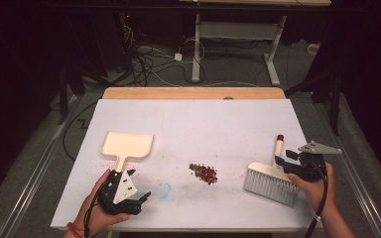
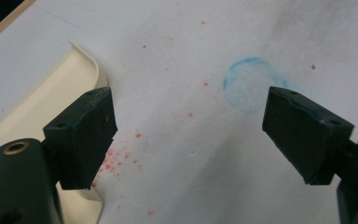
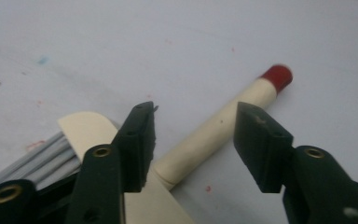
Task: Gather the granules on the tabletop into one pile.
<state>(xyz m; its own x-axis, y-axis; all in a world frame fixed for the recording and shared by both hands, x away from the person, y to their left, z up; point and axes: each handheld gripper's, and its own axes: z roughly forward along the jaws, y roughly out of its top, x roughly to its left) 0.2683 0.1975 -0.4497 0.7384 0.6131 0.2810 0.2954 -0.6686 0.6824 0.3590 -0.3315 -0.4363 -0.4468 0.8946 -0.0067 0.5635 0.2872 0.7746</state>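
A: High view, what lay on the white surface (image 1: 193,119)?

B: A cream dustpan (image 1: 127,146) sat at the left, handle toward the person. A small pile of reddish crumbs (image 1: 203,173) lay near the middle. A brush (image 1: 273,176) with grey bristles and a cream, red-tipped handle lay at the right. A faint blue ring (image 1: 164,190) marked the surface between the dustpan and the crumbs.

A: And the 2 tools?

B: The left tool (image 1: 141,198) was held just below the dustpan's handle, jaws spread wide with nothing between them. In the left gripper view, its left jaw sat over the dustpan (image 2: 37,112) edge and red specks dotted the surface (image 2: 191,154).

A: The right one?

B: The right tool (image 1: 284,157) stood beside the brush. In the right gripper view, its jaws were apart on either side of the brush handle (image 3: 223,126), not closed on it.
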